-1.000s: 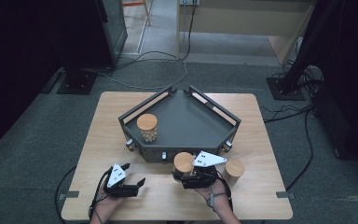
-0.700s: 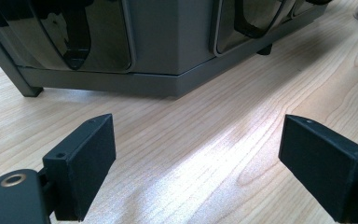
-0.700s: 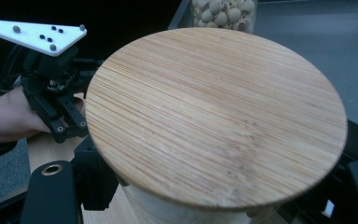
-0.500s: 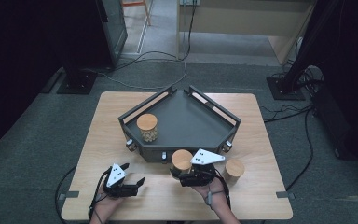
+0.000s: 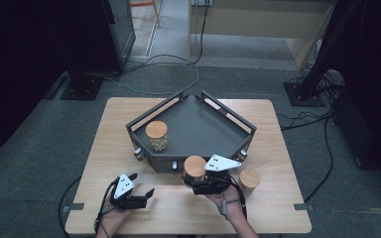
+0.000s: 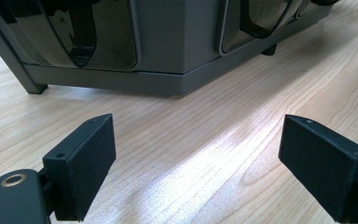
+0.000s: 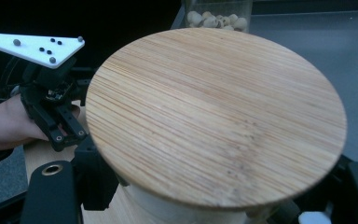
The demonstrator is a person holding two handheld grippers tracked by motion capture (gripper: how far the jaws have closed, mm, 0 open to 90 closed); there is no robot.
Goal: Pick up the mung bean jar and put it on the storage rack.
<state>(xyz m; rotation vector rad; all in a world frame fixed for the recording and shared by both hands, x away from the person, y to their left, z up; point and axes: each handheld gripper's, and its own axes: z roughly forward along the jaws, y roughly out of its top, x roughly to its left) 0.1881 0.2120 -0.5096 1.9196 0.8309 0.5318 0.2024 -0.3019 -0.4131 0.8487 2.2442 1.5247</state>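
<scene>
Right gripper (image 5: 198, 182) clamped on jar (image 5: 194, 167), upright, at tray (image 5: 188, 161) front edge; tray floor at 12 o'clock. Left gripper (image 5: 141, 196) wide, empty, on bench (image 5: 278, 208) at 8 o'clock.

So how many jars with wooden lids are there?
3: one jar in the tray, one held by the right tool at the tray's front edge, one on the table beside it.
</scene>
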